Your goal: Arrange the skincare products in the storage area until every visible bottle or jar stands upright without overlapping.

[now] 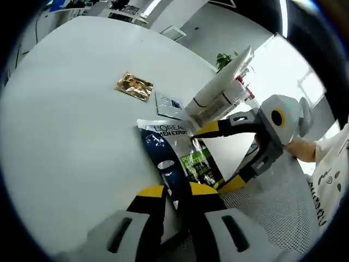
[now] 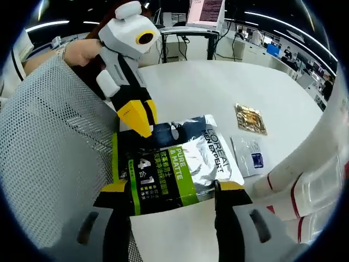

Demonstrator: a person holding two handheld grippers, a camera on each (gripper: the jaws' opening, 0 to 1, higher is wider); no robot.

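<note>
A white table (image 2: 218, 82) holds a mesh basket (image 2: 49, 153) at its edge. Half over the basket rim lies a flat L'Oréal pouch (image 2: 174, 164), pinched at one end by the left gripper (image 1: 177, 191) and straddled by the open right gripper (image 2: 172, 188). Beyond the pouch lie a white tube (image 1: 221, 90), a grey sachet (image 2: 248, 155) and a gold sachet (image 2: 251, 119). Little looks arranged yet.

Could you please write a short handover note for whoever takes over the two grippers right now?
Left gripper: shut on the L'Oreal sachet at one edge.
Right gripper: open, jaws either side of the sachet's opposite edge.
The sachet lies half on the white table, half on the mesh tray.
Gold sachet and small silver sachet lie flat on the table; white tubes beside them.
Nothing visibly stands upright; arranging remains.
</note>
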